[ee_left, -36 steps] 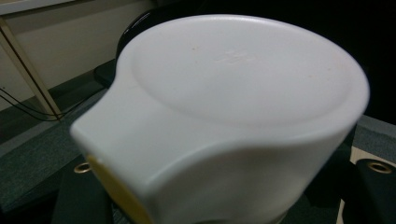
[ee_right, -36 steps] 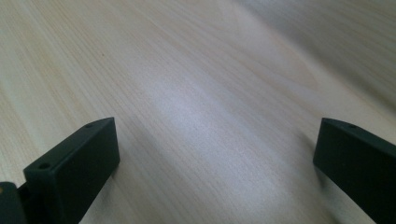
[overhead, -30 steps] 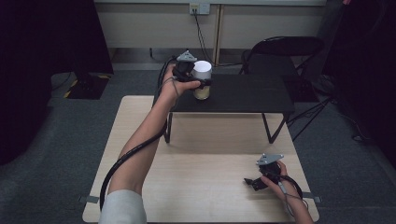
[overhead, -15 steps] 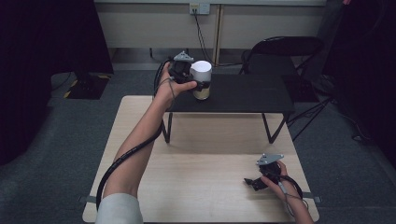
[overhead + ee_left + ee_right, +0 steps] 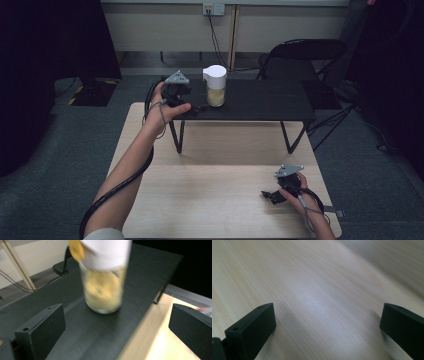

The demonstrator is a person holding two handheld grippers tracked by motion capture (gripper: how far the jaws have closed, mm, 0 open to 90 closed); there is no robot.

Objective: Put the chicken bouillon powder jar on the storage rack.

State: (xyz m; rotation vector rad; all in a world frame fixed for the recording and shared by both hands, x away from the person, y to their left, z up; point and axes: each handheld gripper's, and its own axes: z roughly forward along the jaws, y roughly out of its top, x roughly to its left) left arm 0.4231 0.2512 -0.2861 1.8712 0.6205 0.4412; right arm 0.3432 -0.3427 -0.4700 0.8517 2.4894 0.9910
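Here we see a big wooden table (image 5: 210,200) with a small black table (image 5: 260,102) standing on it toward 12 o'clock. Behind them, at about 1 o'clock, there is a dark chair (image 5: 305,55) on the grey floor (image 5: 60,150).

On the black table stands a jar (image 5: 215,86) with a white lid and something yellow inside. It sits upright near the left end of the black top. From the left gripper's own camera the jar (image 5: 103,282) looks blurry, so we cannot tell what the yellow stuff is.

The left gripper (image 5: 192,106) is at 9 o'clock from the jar, close to it but not touching. In its own camera the left gripper's (image 5: 116,325) two black jaws stand wide apart with nothing between them.

The right gripper (image 5: 269,196) is low over the wooden table, at about 5 o'clock. In its own camera the right gripper's (image 5: 327,327) jaws are wide apart too, with bare wood between them.
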